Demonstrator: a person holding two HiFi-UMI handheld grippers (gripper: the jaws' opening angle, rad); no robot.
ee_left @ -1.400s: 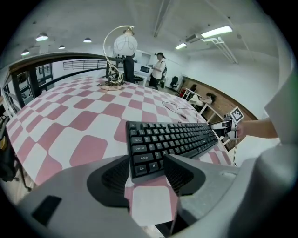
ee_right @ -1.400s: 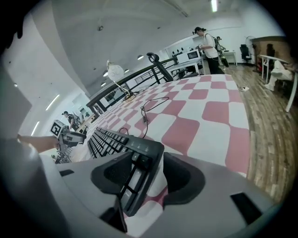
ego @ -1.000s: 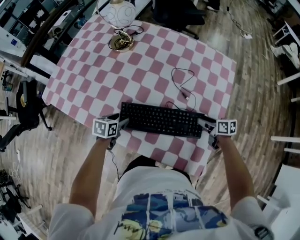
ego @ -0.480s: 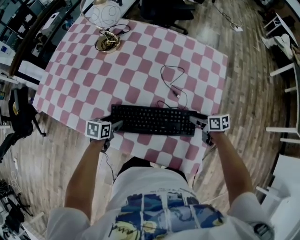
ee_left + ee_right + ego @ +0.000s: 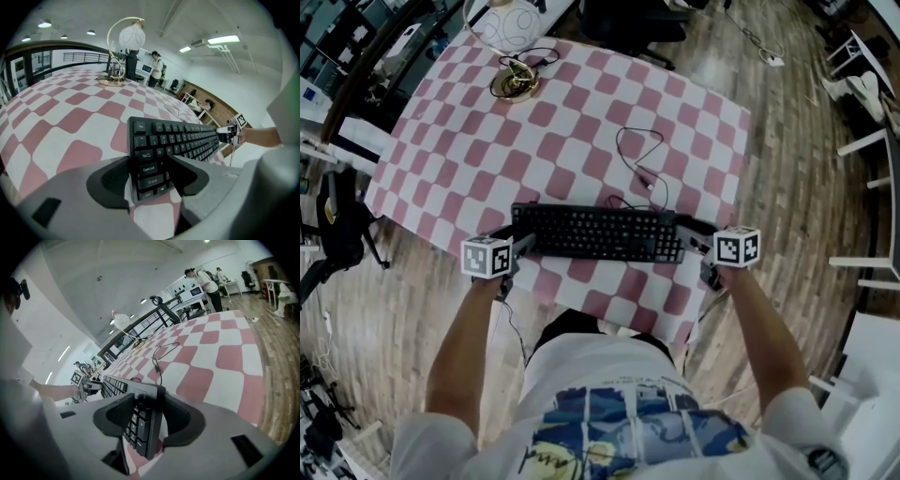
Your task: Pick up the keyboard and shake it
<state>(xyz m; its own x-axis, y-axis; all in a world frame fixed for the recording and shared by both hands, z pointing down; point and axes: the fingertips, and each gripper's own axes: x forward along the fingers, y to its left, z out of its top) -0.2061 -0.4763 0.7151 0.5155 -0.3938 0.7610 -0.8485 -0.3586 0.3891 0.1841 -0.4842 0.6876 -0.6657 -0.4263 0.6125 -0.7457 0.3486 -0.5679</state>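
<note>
A black keyboard [image 5: 598,232] lies across the near part of the pink-and-white checked table [image 5: 487,141]. My left gripper [image 5: 517,246] is at its left end. In the left gripper view the keyboard [image 5: 187,138] has its Ctrl and Shift corner between the jaws of the left gripper [image 5: 150,173], which are closing a little. My right gripper [image 5: 689,239] is at the right end. There the keyboard [image 5: 117,385] stands edge-on between the closing jaws of the right gripper [image 5: 145,416]. I see no firm press from either pair of pads.
The keyboard's thin black cable [image 5: 642,155] loops on the cloth behind it. A lamp with a white globe [image 5: 508,23] and brass base [image 5: 514,84] stands at the far left corner. The table's near edge is just below the keyboard, with wooden floor all round.
Table, keyboard and grippers have all slid left together in the head view. Both grippers stay at the keyboard's two ends, and the keyboard looks slightly narrower front to back.
</note>
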